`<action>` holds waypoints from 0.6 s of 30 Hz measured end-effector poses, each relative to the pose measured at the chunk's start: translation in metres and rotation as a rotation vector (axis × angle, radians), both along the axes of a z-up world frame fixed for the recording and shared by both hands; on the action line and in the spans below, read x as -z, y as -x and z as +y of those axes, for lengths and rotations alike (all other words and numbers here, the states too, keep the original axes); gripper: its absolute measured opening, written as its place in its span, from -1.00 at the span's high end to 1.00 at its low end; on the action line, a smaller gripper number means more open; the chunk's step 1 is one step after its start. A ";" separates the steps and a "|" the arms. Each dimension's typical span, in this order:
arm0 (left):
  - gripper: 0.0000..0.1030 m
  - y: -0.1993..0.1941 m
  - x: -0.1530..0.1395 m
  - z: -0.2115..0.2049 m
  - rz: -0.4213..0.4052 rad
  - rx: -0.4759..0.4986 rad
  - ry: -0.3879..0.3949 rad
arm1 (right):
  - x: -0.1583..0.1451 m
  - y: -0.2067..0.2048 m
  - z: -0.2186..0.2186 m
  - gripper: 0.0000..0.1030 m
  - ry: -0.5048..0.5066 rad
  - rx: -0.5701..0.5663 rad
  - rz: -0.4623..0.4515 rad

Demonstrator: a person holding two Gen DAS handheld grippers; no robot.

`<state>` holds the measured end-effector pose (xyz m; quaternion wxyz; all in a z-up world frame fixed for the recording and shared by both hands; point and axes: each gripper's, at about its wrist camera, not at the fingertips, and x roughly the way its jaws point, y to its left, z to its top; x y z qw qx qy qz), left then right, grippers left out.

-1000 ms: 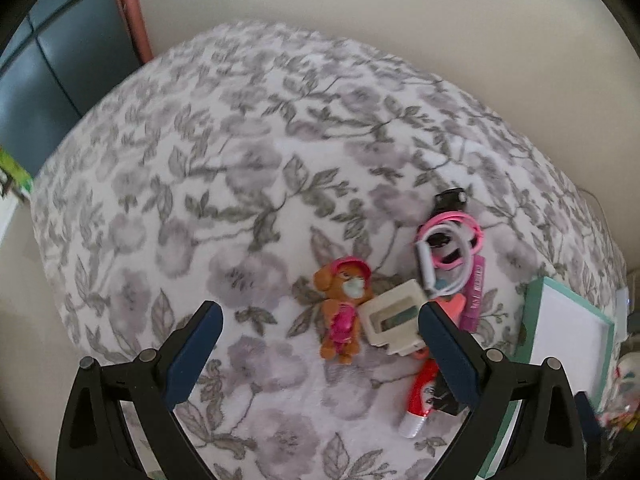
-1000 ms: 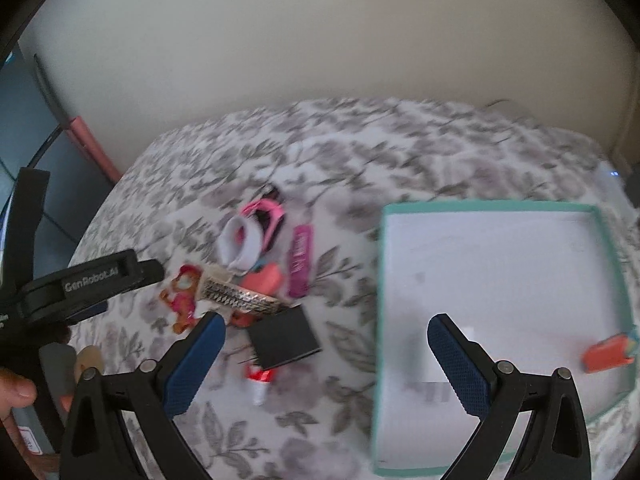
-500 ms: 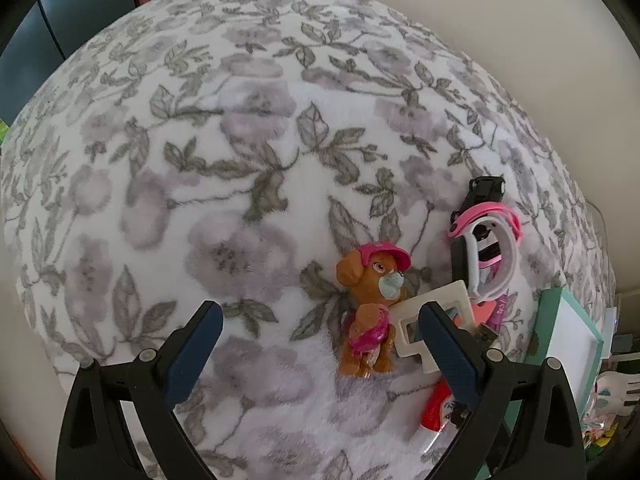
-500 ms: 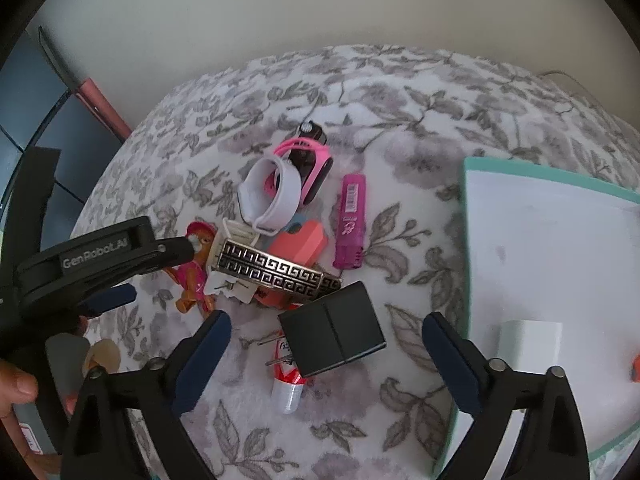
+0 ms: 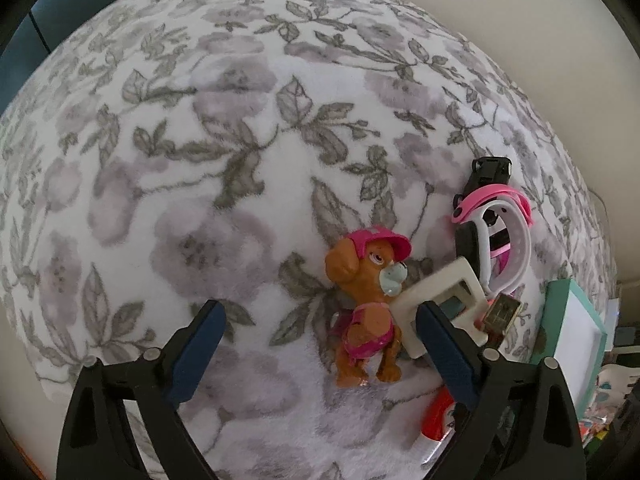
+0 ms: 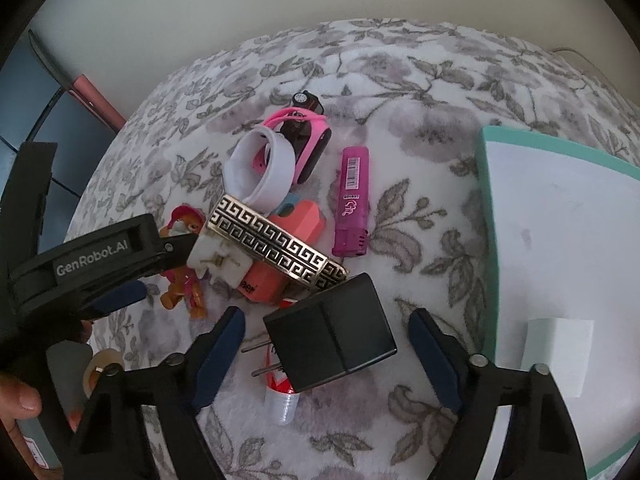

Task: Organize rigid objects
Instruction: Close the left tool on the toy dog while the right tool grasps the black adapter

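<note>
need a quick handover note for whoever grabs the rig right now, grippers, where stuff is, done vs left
Left hand-held gripper: open, jaws just closing, toy dog between them, not gripped.
Right hand-held gripper: open, jaws just closing, straddling the black plug, pads not touching it.
Pile on the floral blanket: wristbands, patterned bar, pink lighter, red tube under the plug.
Done: the tray holds a white block.
Left: the whole pile, the dog and the plug probably first.
</note>
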<state>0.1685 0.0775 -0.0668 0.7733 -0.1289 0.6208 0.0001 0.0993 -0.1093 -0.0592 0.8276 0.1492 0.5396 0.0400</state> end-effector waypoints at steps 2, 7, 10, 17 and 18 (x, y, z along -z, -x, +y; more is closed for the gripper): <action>-0.62 0.000 -0.001 0.001 -0.006 0.002 0.033 | 0.001 0.000 -0.001 -0.48 -0.015 0.004 0.003; -0.22 0.001 -0.004 -0.009 -0.024 0.029 0.056 | 0.001 0.001 -0.001 -0.45 -0.019 0.006 0.002; 0.06 0.003 -0.005 -0.010 -0.026 0.037 0.103 | 0.000 0.003 -0.002 -0.45 -0.019 0.009 0.003; 0.28 0.005 -0.009 -0.014 -0.037 0.051 0.094 | -0.001 0.004 -0.003 -0.45 -0.019 0.013 0.005; 0.29 0.004 -0.009 -0.013 -0.037 0.050 0.095 | -0.001 0.004 -0.003 -0.45 -0.019 0.013 0.005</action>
